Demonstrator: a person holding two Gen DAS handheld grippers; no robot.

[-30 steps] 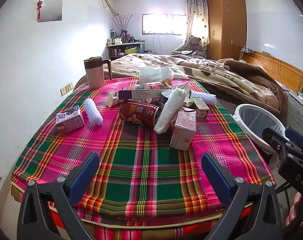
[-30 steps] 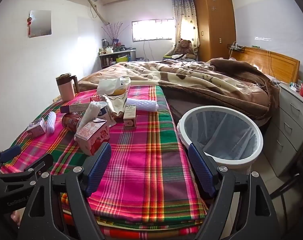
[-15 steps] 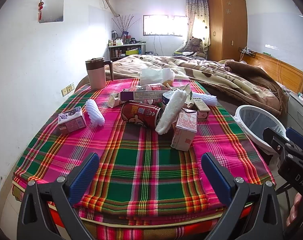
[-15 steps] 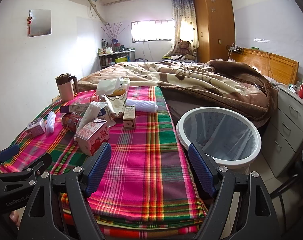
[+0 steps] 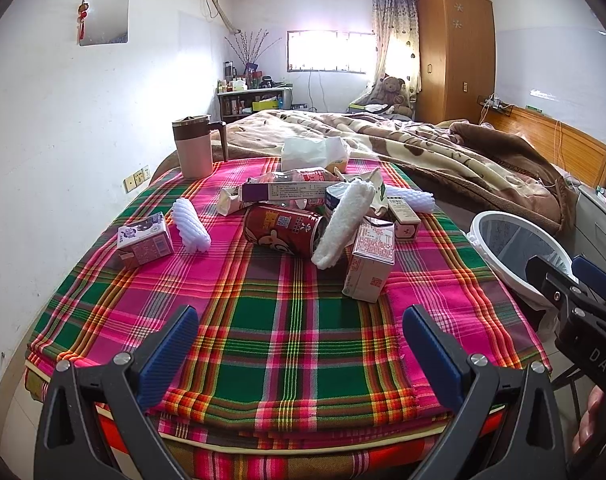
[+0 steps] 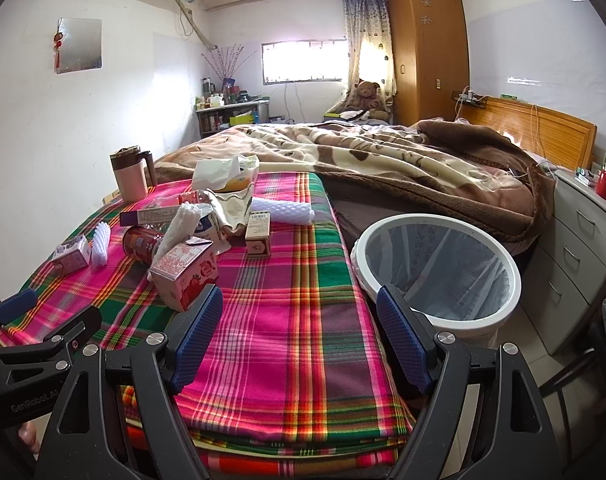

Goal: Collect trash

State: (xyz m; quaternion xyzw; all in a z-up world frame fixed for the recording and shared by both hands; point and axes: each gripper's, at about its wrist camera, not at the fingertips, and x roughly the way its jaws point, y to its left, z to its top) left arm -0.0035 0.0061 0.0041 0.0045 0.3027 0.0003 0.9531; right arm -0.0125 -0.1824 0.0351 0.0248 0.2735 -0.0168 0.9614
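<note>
- My left gripper (image 5: pixel 301 344) is spread wide with nothing between its blue pads; it hangs above the near edge of the plaid cloth (image 5: pixel 291 320).
- My right gripper (image 6: pixel 299 336) is likewise spread wide and holds nothing; it hangs over the near right corner of the plaid cloth, with the white bin (image 6: pixel 437 222) just beyond its right finger.
- The trash lies in a heap on the far half of the plaid cloth: a red can (image 5: pixel 283 230) on its side, a white foam sleeve (image 5: pixel 345 222) leaning across it, and a pink carton (image 5: pixel 369 264) tipped at the near side of the heap.
- A purple carton (image 5: pixel 145 240) and a second foam sleeve (image 5: pixel 190 226) lie left of the heap, apart from it.
- A pink mug (image 5: pixel 195 146) stands upright at the far left corner of the cloth.
- The white bin stands on the floor, just beside the right edge of the plaid cloth, lined with a clear bag.
</note>
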